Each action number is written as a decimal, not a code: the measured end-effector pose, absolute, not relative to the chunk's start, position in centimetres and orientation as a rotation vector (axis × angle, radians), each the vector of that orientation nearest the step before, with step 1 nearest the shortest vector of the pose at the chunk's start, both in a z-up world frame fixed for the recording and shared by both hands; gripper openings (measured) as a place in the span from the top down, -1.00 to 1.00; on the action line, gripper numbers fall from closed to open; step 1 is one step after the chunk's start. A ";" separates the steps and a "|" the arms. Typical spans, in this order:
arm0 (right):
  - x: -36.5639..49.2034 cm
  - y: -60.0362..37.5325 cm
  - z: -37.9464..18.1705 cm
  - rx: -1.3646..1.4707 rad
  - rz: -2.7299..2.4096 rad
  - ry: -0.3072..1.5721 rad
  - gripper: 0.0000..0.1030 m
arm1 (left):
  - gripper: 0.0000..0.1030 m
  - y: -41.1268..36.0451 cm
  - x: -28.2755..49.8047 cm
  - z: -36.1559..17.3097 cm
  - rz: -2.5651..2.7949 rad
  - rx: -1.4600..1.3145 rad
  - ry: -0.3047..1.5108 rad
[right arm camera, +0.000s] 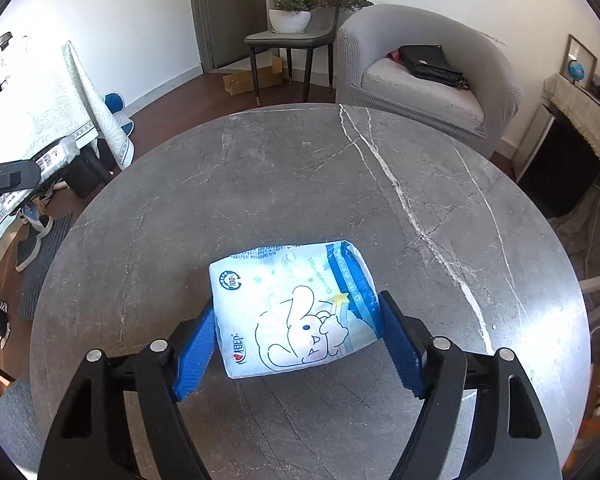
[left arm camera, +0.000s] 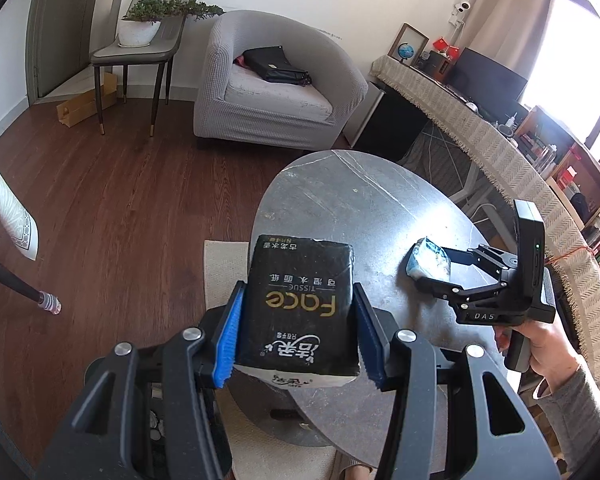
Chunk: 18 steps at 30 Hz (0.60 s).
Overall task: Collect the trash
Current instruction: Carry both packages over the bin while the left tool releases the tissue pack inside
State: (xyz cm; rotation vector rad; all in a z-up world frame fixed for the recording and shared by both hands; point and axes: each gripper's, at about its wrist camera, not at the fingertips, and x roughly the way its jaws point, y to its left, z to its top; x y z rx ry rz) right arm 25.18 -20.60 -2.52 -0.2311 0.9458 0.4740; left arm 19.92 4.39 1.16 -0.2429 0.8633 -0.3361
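Observation:
In the left wrist view my left gripper (left arm camera: 296,332) is shut on a black "Face" tissue pack (left arm camera: 300,300), which hangs above the near edge of the round grey marble table (left arm camera: 360,208). A white and blue tissue pack with a cartoon rabbit (right arm camera: 296,312) lies on the table (right arm camera: 260,160). My right gripper (right arm camera: 298,336) straddles it, with its blue pads against the pack's left and right sides. From the left wrist view the right gripper (left arm camera: 428,268) shows on the right, held by a hand (left arm camera: 540,348), with the white pack (left arm camera: 430,260) between its fingers.
A grey armchair (left arm camera: 276,92) with a black bag on it stands beyond the table. A chair with a potted plant (left arm camera: 140,28) stands by the door. A cloth-covered desk (left arm camera: 480,136) runs along the right. A small crumb (right arm camera: 306,144) lies on the far tabletop.

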 end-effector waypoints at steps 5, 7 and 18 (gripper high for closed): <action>24.8 -20.1 -2.2 -0.165 0.469 0.956 -0.43 | -0.04 6.4 18.4 1.3 -0.301 -0.254 0.863; 24.4 -19.3 -2.0 -0.161 0.471 0.956 -0.43 | -0.04 7.2 17.8 1.3 -0.285 -0.255 0.865; 21.1 -13.3 0.2 -0.140 0.545 0.941 -0.43 | -0.04 11.7 14.4 0.2 -0.195 -0.272 0.894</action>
